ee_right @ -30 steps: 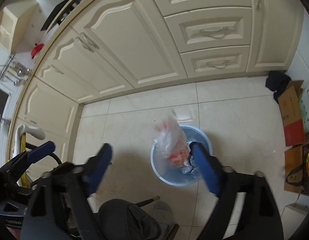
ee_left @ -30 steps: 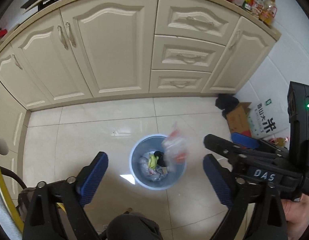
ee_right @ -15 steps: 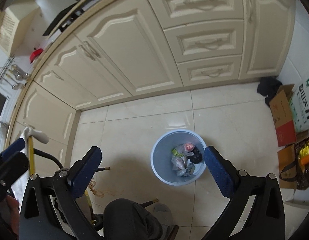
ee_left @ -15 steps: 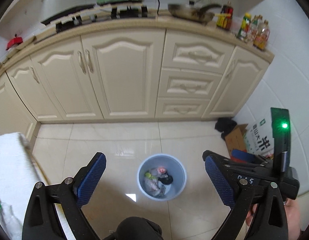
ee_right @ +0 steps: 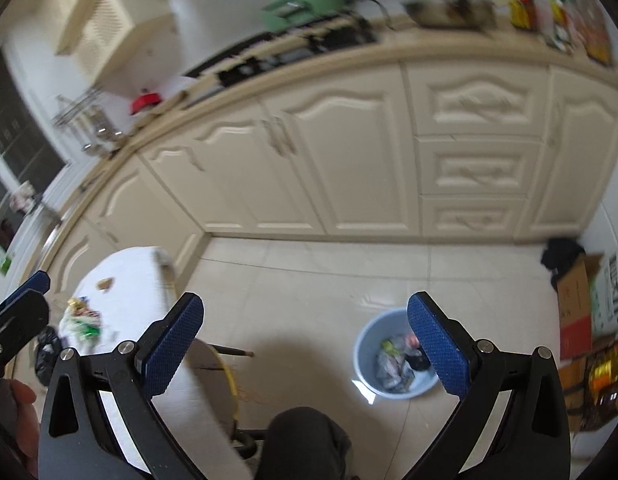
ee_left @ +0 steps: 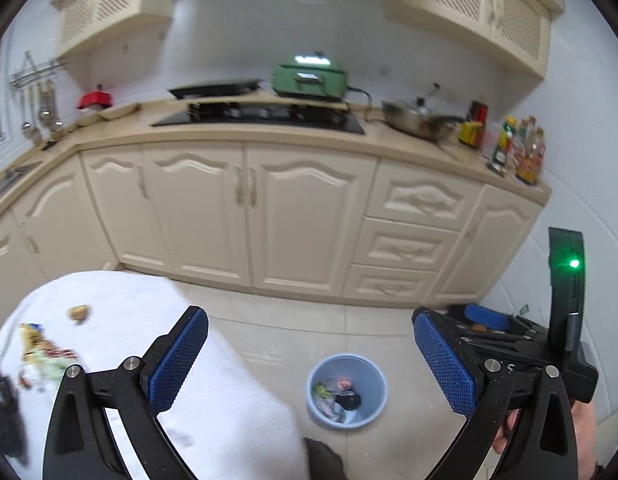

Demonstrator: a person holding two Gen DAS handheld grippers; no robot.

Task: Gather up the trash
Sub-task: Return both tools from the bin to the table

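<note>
A pale blue bin (ee_left: pixel 375 376) stands on the tiled floor with crumpled trash (ee_left: pixel 337 396) inside. My left gripper (ee_left: pixel 309 316) hangs high above it and to its left; its jaws are opening with nothing between them. My right gripper (ee_right: pixel 306 300) is open and empty too, with the bin (ee_right: pixel 369 344) low behind its right finger. At the left, a white table (ee_left: pixel 129 308) carries a snack wrapper (ee_left: pixel 41 352), a small brown scrap (ee_left: pixel 80 312) and a black bag (ee_left: pixel 1 412). The right wrist view shows that same wrapper (ee_right: pixel 81 320) and scrap (ee_right: pixel 106 283).
Cream cabinets (ee_left: pixel 301 220) run along the back under a counter with a hob, a green appliance (ee_left: pixel 309 76), a wok and bottles. Cardboard boxes (ee_right: pixel 575 304) and a dark cloth sit by the right wall. A person's knee (ee_right: pixel 305 436) is at the bottom edge.
A plastic bag that hung over the bin a second ago now lies inside it. Both grippers have risen and pulled back from the bin. The white table with trash has come into view at the left.
</note>
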